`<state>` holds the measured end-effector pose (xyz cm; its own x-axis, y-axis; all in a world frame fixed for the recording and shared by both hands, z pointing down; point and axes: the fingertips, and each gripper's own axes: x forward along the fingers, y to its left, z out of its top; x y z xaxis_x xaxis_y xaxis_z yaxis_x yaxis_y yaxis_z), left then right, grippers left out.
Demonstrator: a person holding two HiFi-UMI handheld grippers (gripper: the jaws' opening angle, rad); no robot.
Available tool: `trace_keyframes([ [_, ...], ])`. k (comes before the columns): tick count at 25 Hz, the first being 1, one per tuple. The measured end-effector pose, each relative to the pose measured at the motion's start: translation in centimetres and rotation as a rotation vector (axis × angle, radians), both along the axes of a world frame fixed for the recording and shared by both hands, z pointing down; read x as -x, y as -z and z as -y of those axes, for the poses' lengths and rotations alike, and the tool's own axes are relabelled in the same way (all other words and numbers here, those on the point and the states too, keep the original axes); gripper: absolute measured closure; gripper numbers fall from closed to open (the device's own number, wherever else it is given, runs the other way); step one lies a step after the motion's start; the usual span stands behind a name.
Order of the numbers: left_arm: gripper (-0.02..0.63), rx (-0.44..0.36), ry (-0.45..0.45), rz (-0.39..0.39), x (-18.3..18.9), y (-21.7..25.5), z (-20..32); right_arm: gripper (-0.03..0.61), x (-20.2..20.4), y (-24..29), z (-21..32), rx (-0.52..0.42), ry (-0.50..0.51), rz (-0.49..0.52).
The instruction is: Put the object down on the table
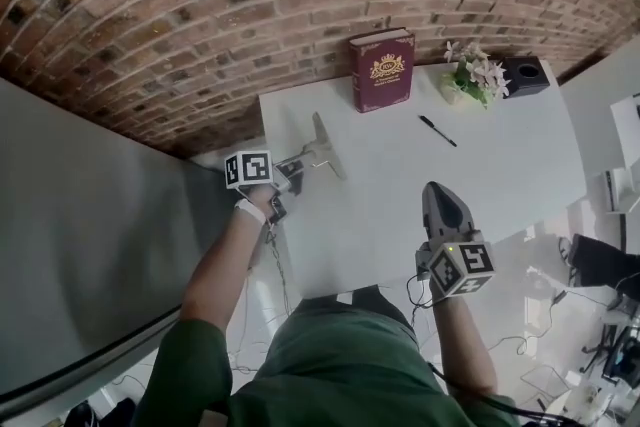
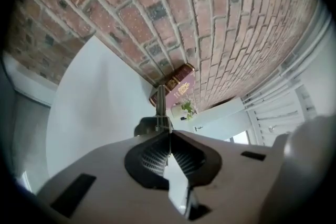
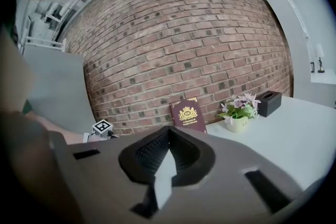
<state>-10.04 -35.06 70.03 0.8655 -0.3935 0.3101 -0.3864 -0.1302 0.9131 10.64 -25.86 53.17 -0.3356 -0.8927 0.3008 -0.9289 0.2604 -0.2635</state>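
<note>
The left gripper [image 1: 303, 165] is clamped shut on a thin grey flat object [image 1: 327, 147]. In the left gripper view this piece shows edge-on, sticking out past the closed jaws [image 2: 161, 105]. In the head view it sits left of centre, over the white table [image 1: 480, 185] near the table's left edge. Whether its lower end already touches the surface I cannot tell.

The right gripper [image 1: 440, 193] hangs lower right of centre with its jaws pressed together and nothing between them, and it seems to have no part in this step.

The task looks to be at the set-down stage: the object is carried over the table but not yet released. The next move calls for bringing it down until it rests on the bare surface, probably tipped flat so it does not topple, and then parting the jaws. The book [image 1: 381, 69], pen [image 1: 437, 130] and flower pot [image 1: 475, 75] stand well apart, toward the upper part of the frame, so the landing spot is open.
</note>
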Motion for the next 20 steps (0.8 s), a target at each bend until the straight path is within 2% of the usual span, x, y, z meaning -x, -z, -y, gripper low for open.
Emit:
trace_keyframes([
  [5, 0.601, 0.041, -0.085, 0.04, -1.0, -2.6, 0.7, 0.575, -1.8, -1.3, -1.0, 0.039, -0.039, -0.038],
  [11, 0.601, 0.119, -0.124, 0.066, -1.4, -5.9, 1.3, 0.575, -3.5, -2.5, -2.2, 0.075, -0.097, -0.023],
  [20, 0.601, 0.182, -0.145, 0.077, -2.2, -8.3, 1.7, 0.575, -4.6, -3.1, -3.4, 0.097, -0.141, -0.028],
])
